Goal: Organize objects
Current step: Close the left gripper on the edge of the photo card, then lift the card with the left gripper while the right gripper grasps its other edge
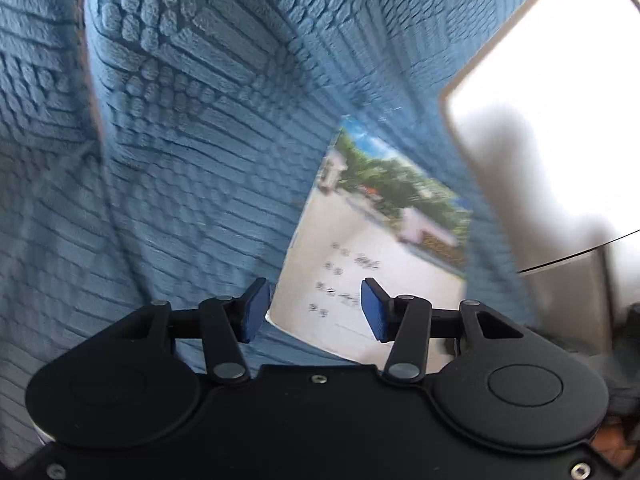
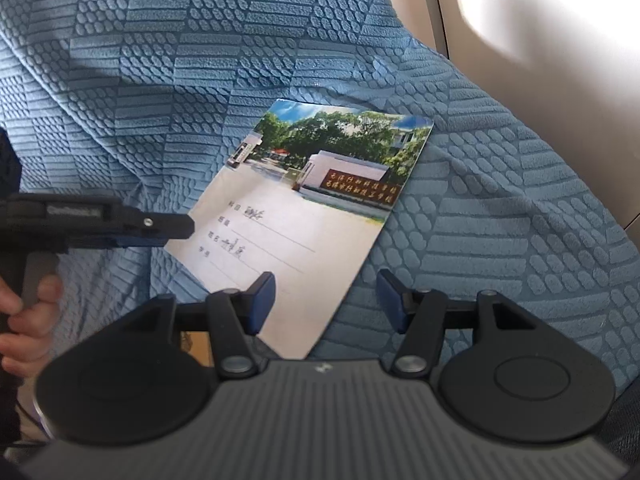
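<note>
On blue textured cover [image 2: 500, 220], notebook [image 2: 304, 216] lies flat btwn both grippers, left gripper [image 1: 314, 306] & right gripper [image 2: 326, 300] jaws apart, empty; thin edge may slip, soft cover bunching.

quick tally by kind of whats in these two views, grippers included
Notebooks: 1, the notebook with a photo cover, lying on the blue textured cover.
Blue textured covers: 1.
Grippers: 2, the left gripper and the right gripper, both with jaws apart and nothing clamped.
Hands in view: 1, the hand holding the left gripper.
Total: 5
</note>
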The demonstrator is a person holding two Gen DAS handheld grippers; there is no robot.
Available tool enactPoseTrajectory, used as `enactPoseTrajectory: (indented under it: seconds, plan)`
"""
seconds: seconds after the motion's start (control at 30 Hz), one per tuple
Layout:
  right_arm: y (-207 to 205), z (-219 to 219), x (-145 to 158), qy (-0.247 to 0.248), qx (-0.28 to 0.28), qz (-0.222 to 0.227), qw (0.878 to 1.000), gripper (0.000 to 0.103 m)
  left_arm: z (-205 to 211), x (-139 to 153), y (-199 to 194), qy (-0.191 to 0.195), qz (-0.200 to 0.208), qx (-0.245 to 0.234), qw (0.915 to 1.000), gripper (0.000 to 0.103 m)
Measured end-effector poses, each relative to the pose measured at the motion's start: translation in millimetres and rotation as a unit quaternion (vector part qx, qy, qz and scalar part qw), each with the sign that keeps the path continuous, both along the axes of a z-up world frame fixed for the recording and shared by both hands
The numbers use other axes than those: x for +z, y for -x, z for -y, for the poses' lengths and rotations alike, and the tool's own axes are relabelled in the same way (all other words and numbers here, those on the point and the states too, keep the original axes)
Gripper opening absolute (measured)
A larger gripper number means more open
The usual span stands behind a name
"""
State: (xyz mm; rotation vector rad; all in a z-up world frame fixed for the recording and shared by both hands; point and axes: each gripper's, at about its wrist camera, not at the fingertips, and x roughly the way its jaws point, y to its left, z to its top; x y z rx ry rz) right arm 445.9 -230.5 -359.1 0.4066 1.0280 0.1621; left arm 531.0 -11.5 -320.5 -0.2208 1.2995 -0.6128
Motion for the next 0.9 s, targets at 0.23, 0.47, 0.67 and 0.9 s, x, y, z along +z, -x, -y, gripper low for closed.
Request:
enactPoseTrajectory:
  seconds: [0.23,0.47,0.67,0.9]
  plan:
    - [1.0,4.4,-0.8,-0.038,-0.025,-0.005,0.999,0.059,-13.5,-10.6,-15.6,0.099,-0.074,0.013,0.9922,0.047]
    - [2.9,5.4,-1.9,-0.049,-0.035,-0.004,0.998,0.059,-14.9,-25.3,-28.0,0.08,-0.112,0.012,0.9904,0.042]
    - [4.4,7.7,-3.2,-0.057,-0.039,-0.004,0.998,0.059,-0.5,-37.2,-30.2,0.069,-0.139,-0.014,0.9878,0.025]
    - [15.1,20.2,3.1,-0.091,-0.084,-0.002,0.992,0.06,8.5,-17.5,-16.8,0.045,-0.103,0.0,0.9936,0.003]
